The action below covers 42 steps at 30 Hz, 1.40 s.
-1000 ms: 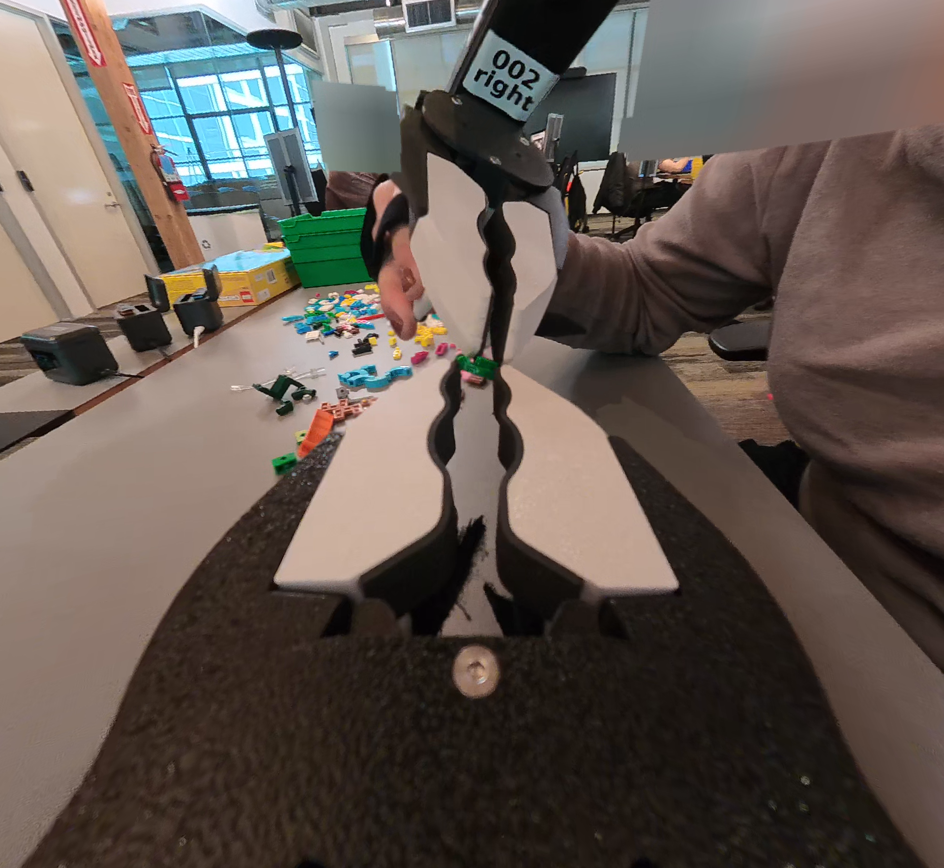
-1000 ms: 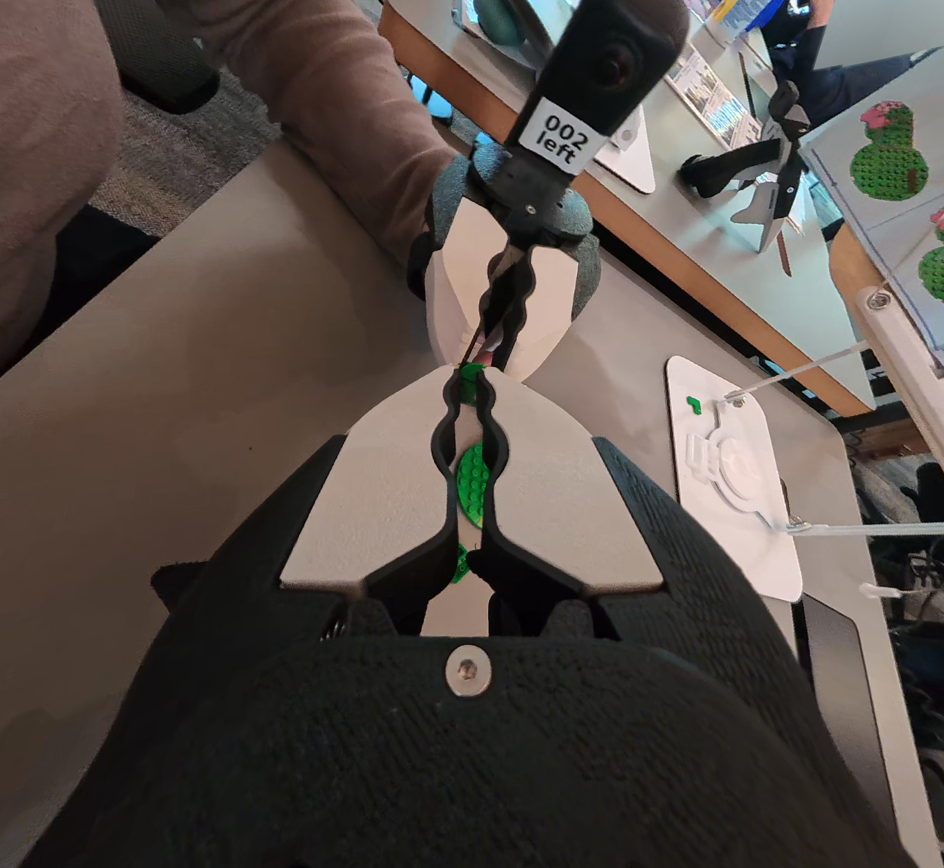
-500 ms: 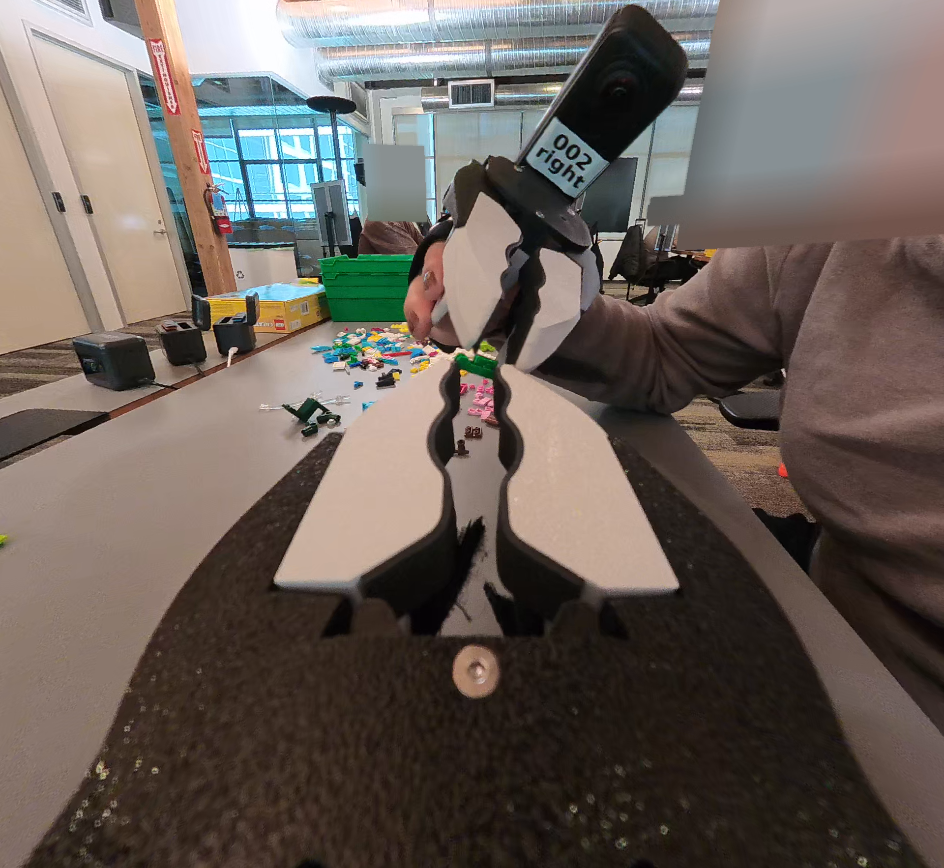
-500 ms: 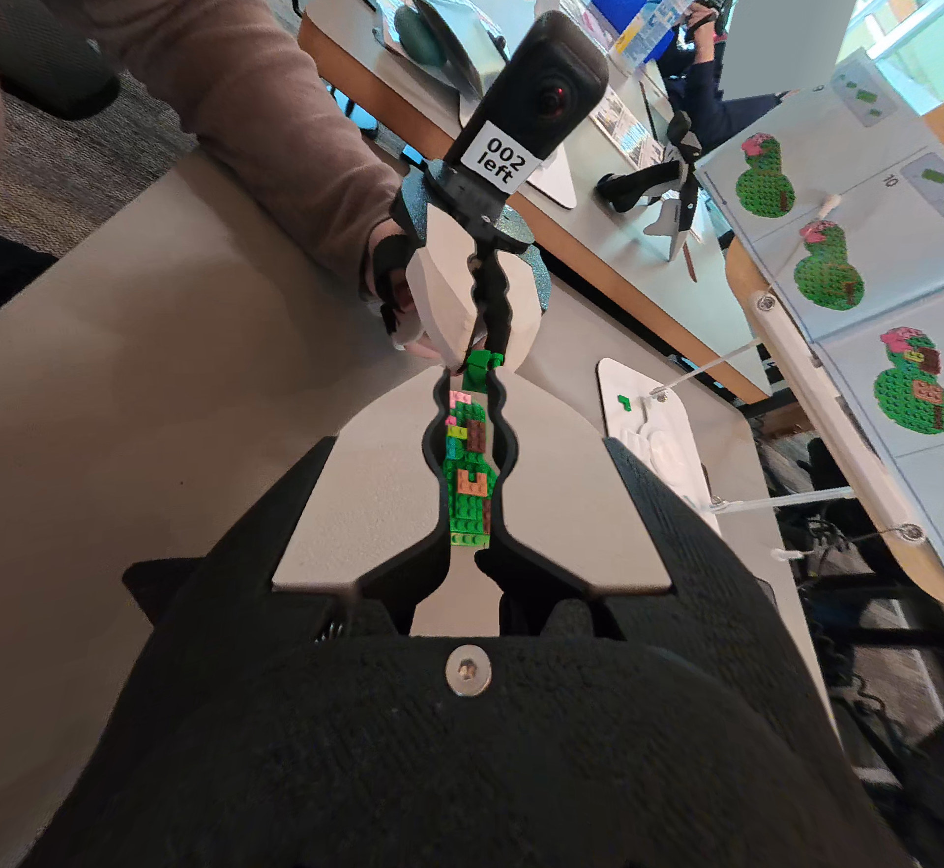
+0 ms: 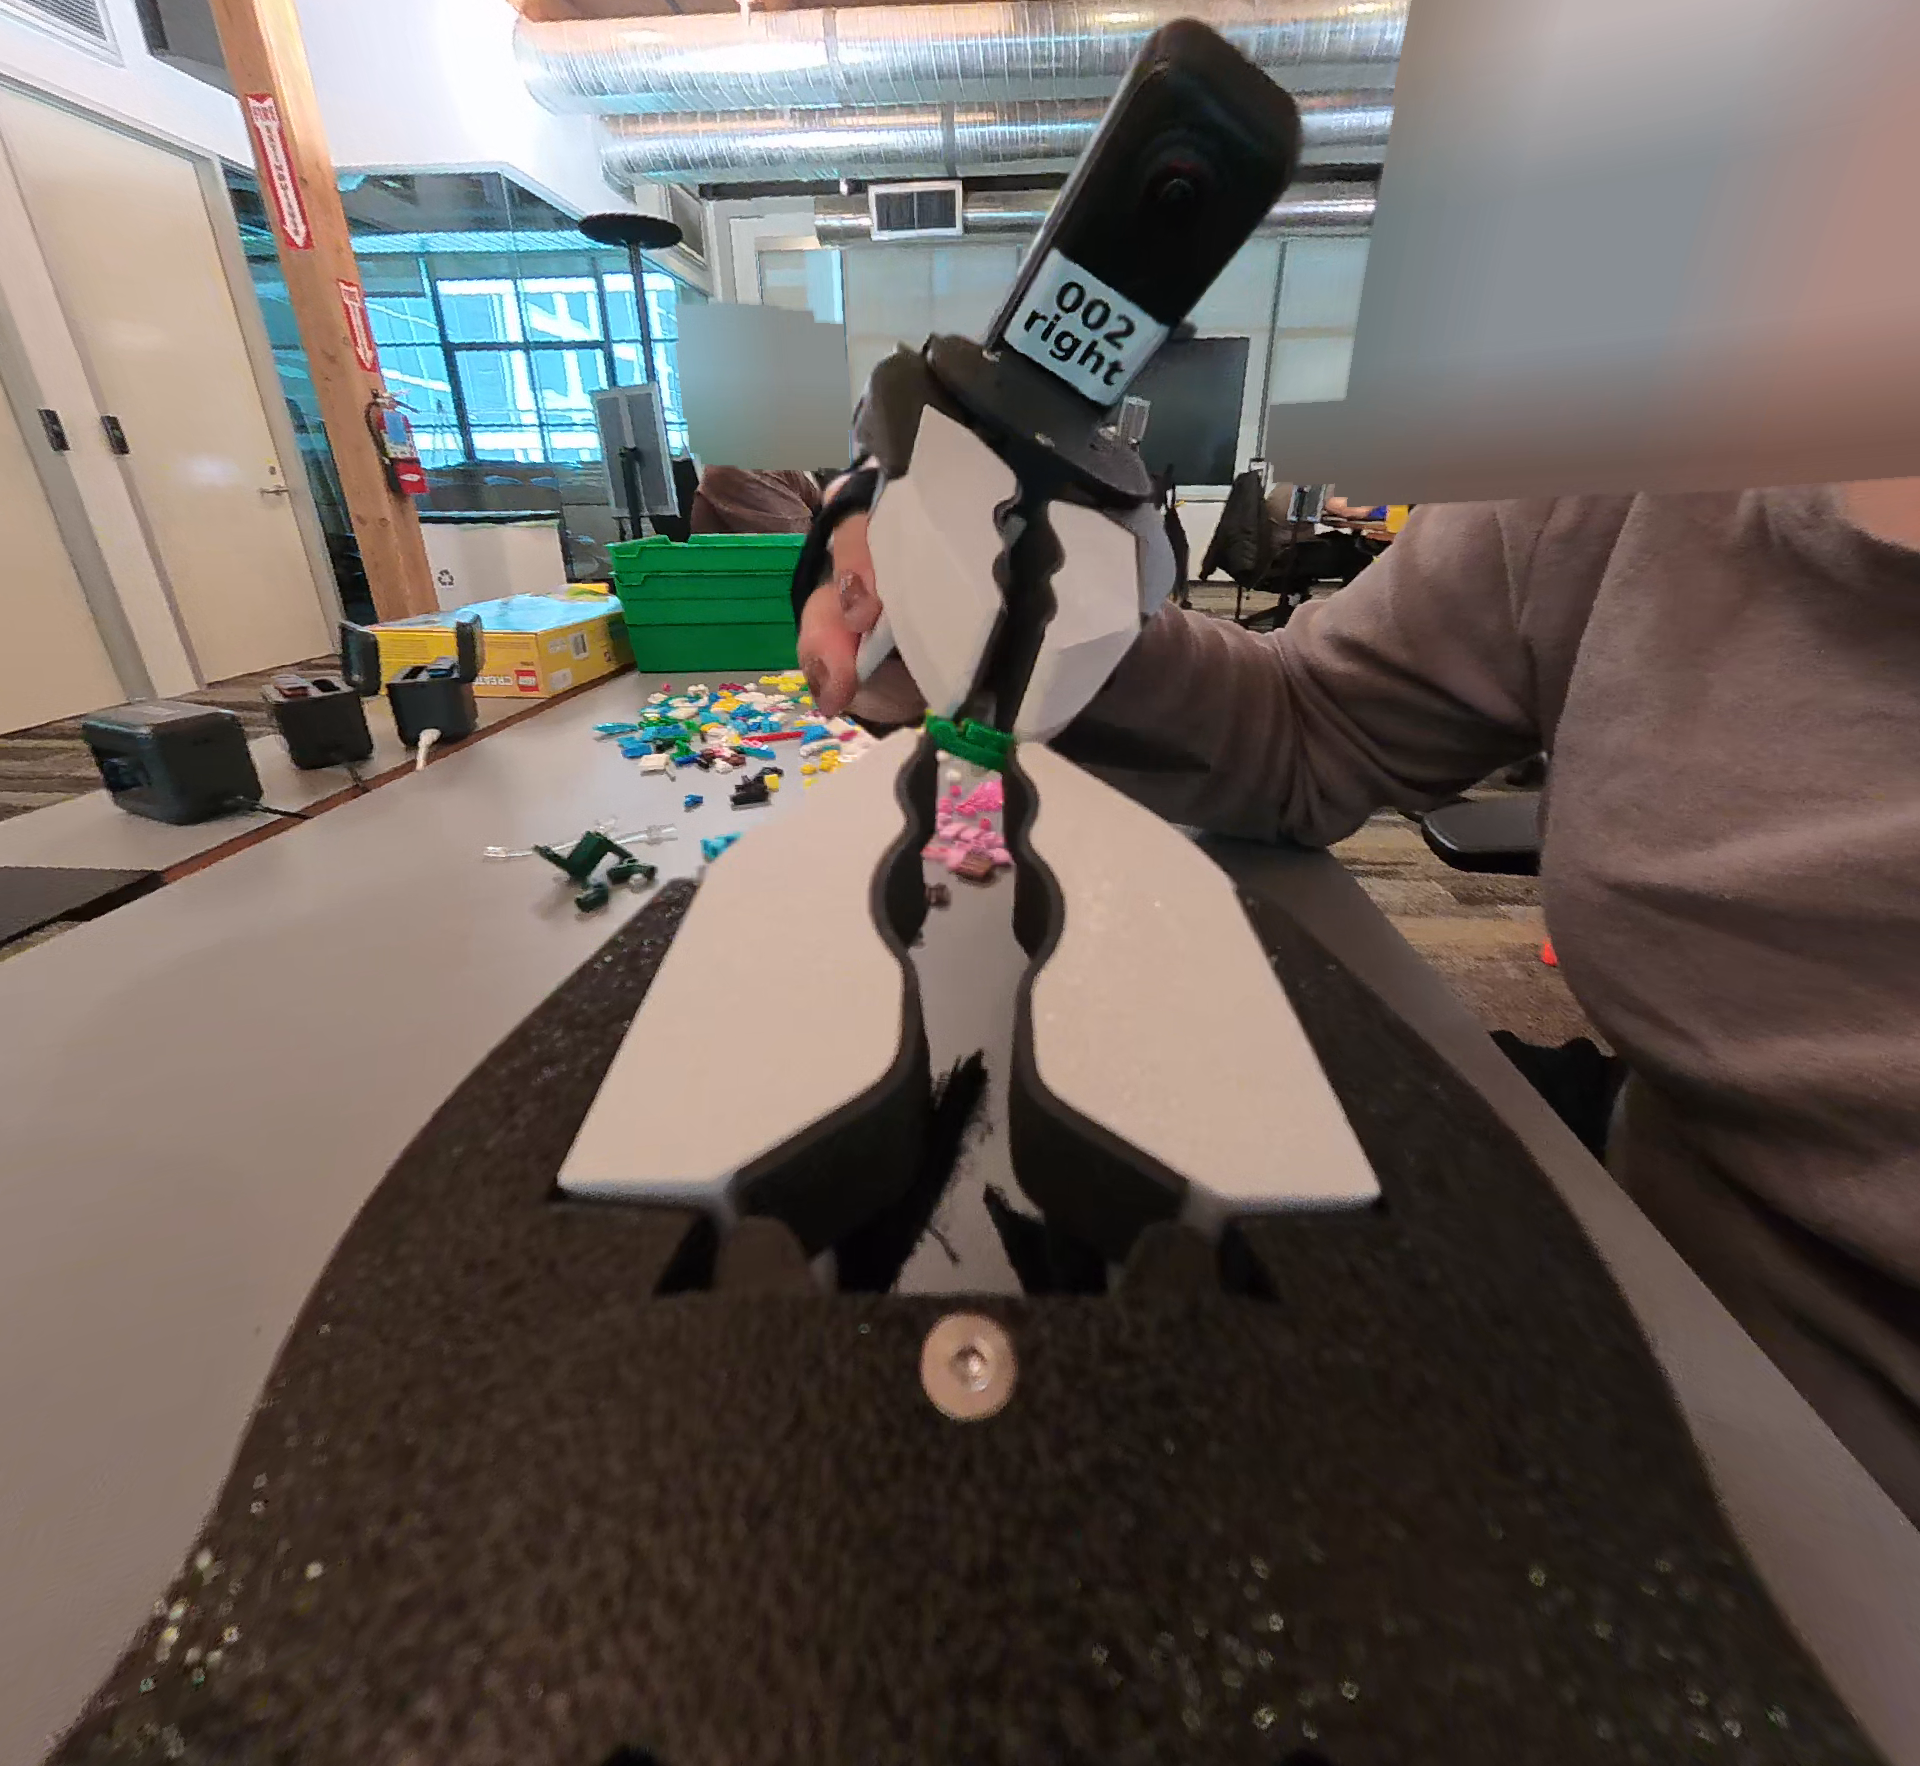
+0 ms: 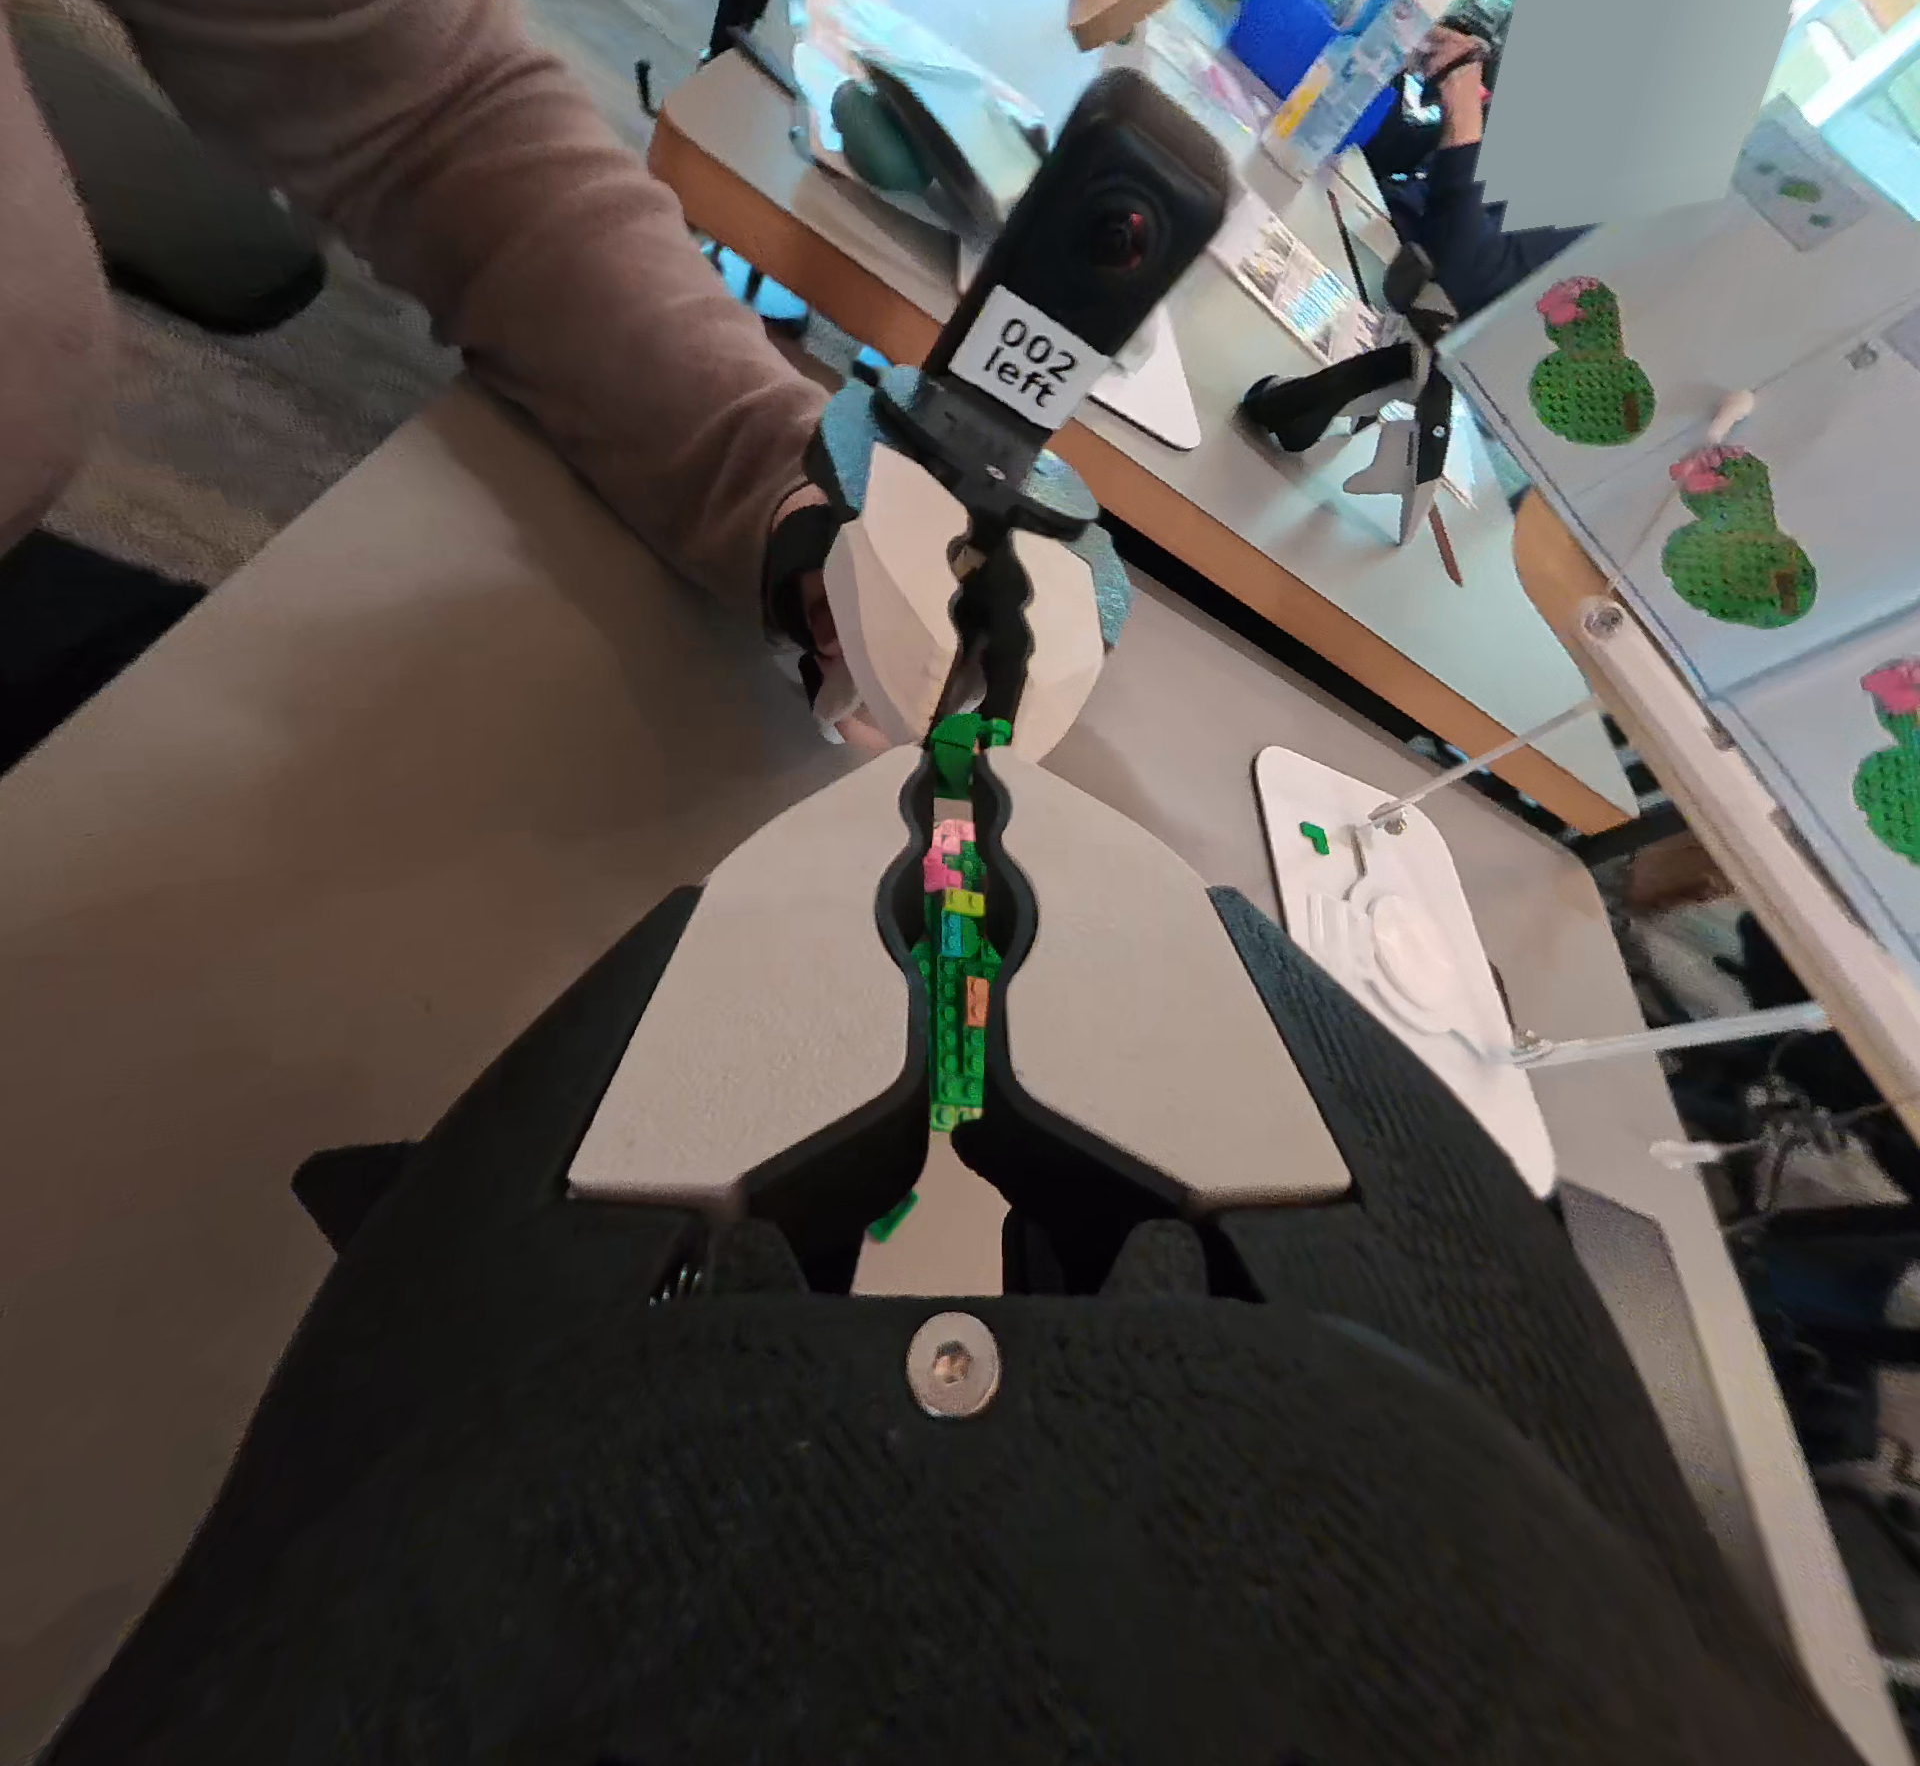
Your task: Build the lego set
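Note:
In the right wrist view my right gripper (image 6: 961, 766) is shut on a green lego build (image 6: 956, 989) with pink, yellow and orange bricks, seen edge-on between its fingers. A small green piece (image 6: 964, 737) sits at the build's far end. My left gripper (image 6: 971, 710) meets it there tip to tip, held above the grey table (image 6: 416, 833). In the left wrist view my left gripper (image 5: 966, 766) is shut on the small green piece (image 5: 968, 737). The right gripper (image 5: 987, 717) points down onto it from above. The rest of the build is hidden in that view.
A pile of loose bricks (image 5: 727, 740), pink bricks (image 5: 971, 828) and dark green pieces (image 5: 592, 862) lie ahead on the table. Green bins (image 5: 707, 599), a yellow box (image 5: 520, 651) and black devices (image 5: 171, 760) stand farther back. A white plate (image 6: 1382, 937) and instruction pages (image 6: 1714, 511) are to the right. Only a small space, under 4 cm, lies between the two pairs of fingers.
Both grippers have tilted and lifted together, staying tip to tip. The build between the right fingers has turned, and its coloured bricks have come into view.

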Motion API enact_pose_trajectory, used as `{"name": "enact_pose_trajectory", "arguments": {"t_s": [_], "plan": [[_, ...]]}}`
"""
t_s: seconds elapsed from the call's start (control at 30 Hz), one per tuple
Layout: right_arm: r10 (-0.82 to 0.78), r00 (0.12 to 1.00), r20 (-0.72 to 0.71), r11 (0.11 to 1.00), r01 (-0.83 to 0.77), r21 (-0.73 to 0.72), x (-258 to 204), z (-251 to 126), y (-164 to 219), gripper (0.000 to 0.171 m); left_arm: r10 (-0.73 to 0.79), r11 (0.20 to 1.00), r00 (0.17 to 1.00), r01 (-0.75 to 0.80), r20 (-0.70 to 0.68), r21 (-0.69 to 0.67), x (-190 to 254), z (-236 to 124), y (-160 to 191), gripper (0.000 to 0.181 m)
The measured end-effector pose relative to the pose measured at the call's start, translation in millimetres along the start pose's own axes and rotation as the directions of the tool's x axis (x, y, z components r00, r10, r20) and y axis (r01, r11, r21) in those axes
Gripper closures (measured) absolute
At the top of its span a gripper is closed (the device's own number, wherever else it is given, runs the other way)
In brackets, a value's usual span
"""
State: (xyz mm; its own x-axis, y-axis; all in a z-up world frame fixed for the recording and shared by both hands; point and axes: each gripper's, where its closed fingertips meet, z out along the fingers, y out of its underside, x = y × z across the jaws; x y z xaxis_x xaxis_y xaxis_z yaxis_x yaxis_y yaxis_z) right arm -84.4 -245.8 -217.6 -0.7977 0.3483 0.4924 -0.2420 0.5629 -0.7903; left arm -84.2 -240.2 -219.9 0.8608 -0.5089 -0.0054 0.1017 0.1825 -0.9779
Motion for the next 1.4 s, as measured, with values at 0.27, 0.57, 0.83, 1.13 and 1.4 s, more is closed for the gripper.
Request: {"name": "enact_pose_trajectory", "arguments": {"t_s": [0.27,0.57,0.83,1.13,1.4], "plan": [[0.065,0.998,0.000,0.998,-0.065,-0.014,2,3,3,0.152,0.002,1.000,1.000,-0.002,0.011,0.009,-2,-1,-2,0.170],[0.043,0.999,-0.012,0.998,-0.044,-0.044,3,5,8,0.159,-0.006,1.000,1.000,0.006,0.010,0.002,-1,0,0,0.169],[0.047,0.996,0.075,0.996,-0.041,-0.081,-9,5,15,0.159,-0.007,1.000,0.998,0.006,-0.055,-0.023,9,2,3,0.157],[0.040,0.996,0.077,0.995,-0.033,-0.098,-10,5,16,0.159,0.093,0.991,0.996,-0.093,-0.005,-0.094,4,3,10,0.156],[0.034,0.993,0.111,0.992,-0.020,-0.122,-16,5,20,0.159,0.149,0.977,0.989,-0.151,-0.025,-0.151,8,3,18,0.162]]}}
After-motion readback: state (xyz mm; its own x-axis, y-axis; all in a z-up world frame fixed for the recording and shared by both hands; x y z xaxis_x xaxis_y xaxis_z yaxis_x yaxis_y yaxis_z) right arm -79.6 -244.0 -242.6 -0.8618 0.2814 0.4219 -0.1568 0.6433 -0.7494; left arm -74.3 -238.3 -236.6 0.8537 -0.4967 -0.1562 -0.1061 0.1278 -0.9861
